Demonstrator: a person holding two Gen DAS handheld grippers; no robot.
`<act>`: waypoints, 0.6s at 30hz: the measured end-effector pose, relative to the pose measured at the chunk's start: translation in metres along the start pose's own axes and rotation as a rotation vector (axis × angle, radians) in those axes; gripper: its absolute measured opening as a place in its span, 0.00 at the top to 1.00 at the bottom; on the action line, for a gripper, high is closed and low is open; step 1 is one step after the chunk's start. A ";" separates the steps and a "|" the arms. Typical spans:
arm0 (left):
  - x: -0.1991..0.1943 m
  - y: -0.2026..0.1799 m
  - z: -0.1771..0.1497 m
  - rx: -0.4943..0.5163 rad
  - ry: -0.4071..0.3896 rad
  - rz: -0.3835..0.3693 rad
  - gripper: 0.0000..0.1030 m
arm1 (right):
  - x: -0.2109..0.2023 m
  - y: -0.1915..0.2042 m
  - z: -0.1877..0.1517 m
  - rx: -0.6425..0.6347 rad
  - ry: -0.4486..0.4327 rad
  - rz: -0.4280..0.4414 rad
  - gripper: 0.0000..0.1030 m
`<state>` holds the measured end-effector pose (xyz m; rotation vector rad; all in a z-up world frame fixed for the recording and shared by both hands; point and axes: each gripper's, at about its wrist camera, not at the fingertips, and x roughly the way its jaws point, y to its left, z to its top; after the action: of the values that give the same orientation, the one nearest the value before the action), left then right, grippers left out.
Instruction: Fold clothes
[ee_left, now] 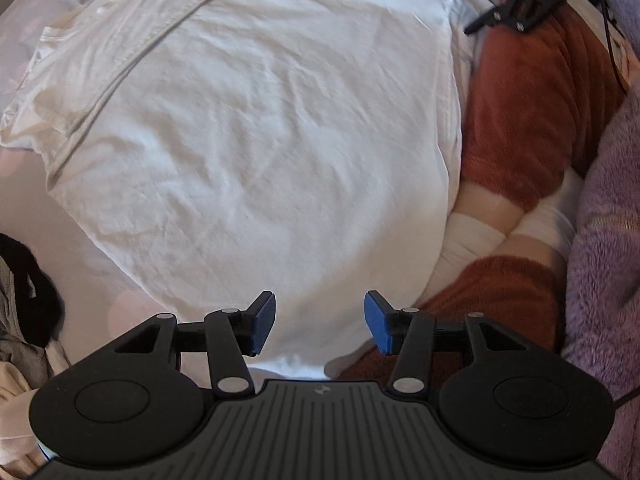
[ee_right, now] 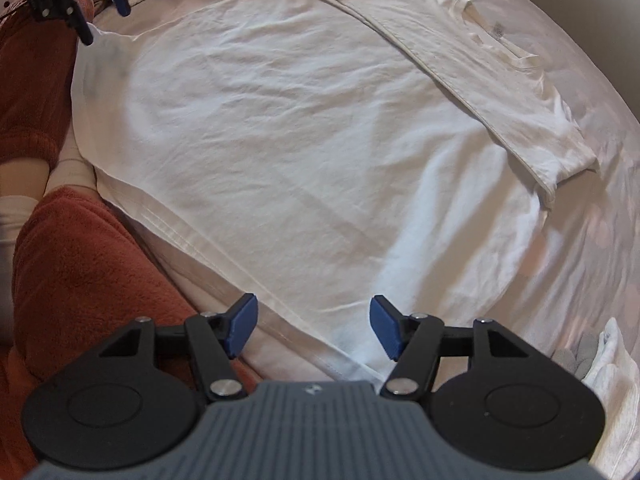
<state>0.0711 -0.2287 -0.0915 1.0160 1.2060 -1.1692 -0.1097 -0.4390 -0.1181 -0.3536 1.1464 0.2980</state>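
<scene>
White shirt [ee_left: 256, 140] spread flat on the bed [ee_right: 592, 240], one sleeve folded in. My left gripper [ee_left: 319, 326] and right gripper [ee_right: 313, 328] hover over its hem — fingers apart, holding nothing.

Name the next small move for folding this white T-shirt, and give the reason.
Probably lower both tools onto the hem corners and pinch. The white cotton T-shirt lies flat with one side folded in; the left tool and right tool are open and empty above its hem.
</scene>
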 end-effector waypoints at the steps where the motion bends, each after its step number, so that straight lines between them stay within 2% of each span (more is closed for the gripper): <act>1: -0.001 -0.002 0.000 0.037 0.025 0.011 0.54 | -0.002 0.001 -0.001 0.002 -0.002 -0.005 0.37; 6: -0.008 -0.012 -0.002 0.218 0.141 0.061 0.54 | -0.009 0.010 -0.004 0.000 -0.009 -0.030 0.36; 11: -0.009 -0.011 -0.002 0.324 0.232 0.057 0.57 | -0.012 0.010 -0.008 0.030 -0.026 -0.041 0.36; 14: -0.001 -0.013 0.000 0.387 0.281 0.031 0.64 | -0.011 0.010 -0.009 0.038 -0.033 -0.044 0.36; 18: 0.018 -0.027 0.001 0.557 0.374 0.021 0.75 | -0.012 0.009 -0.009 0.036 -0.034 -0.048 0.35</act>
<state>0.0446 -0.2351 -0.1085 1.7210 1.1695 -1.3743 -0.1251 -0.4350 -0.1116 -0.3423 1.1066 0.2397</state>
